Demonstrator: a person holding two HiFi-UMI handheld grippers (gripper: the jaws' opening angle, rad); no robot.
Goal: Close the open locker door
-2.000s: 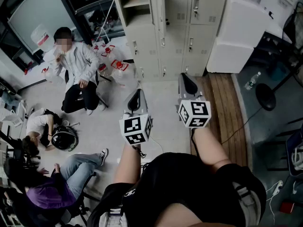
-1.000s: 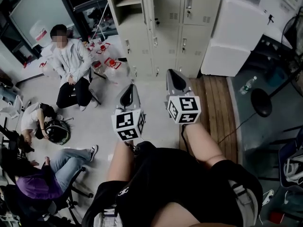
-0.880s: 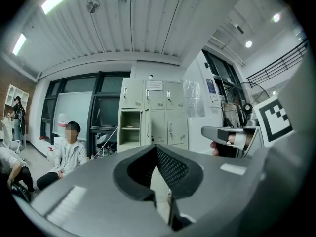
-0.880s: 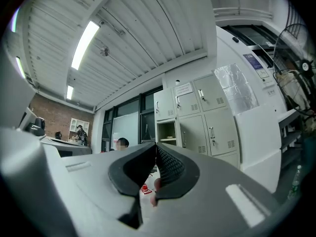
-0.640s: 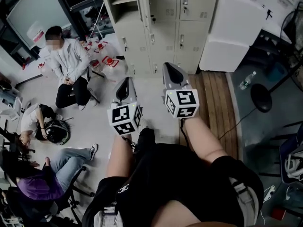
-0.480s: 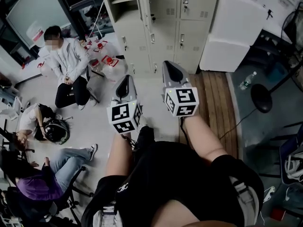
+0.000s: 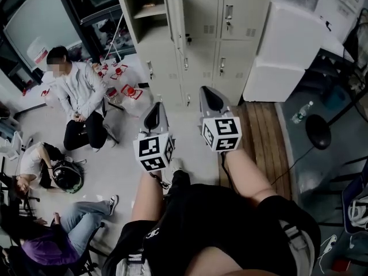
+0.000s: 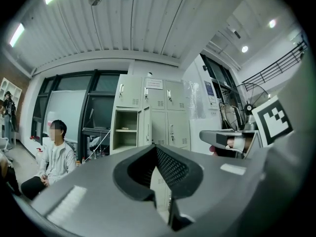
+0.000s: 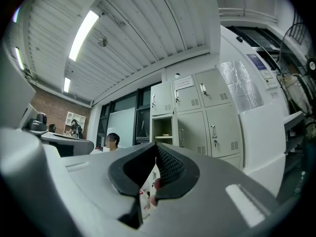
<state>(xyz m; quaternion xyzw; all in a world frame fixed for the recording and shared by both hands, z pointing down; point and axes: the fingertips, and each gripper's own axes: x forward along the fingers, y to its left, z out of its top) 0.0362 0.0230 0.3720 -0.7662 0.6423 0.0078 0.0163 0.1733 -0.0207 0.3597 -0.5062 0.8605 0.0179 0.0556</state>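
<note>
Locker door stands open, far left.
Thin steel, likely swings light; push its free edge. Left gripper, right gripper: jaws together, empty.

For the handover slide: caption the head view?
Both shut, the left hand-held gripper and right hand-held gripper face the lockers; one door stands open.

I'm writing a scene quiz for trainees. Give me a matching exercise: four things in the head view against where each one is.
1 locker door
2 seated person
3 water bottle
4 white box

A on the dark floor, far right
B top left of the lockers, swung open
C against the lockers' right side
D left of the lockers

Pairs: 1-B, 2-D, 3-A, 4-C
</note>
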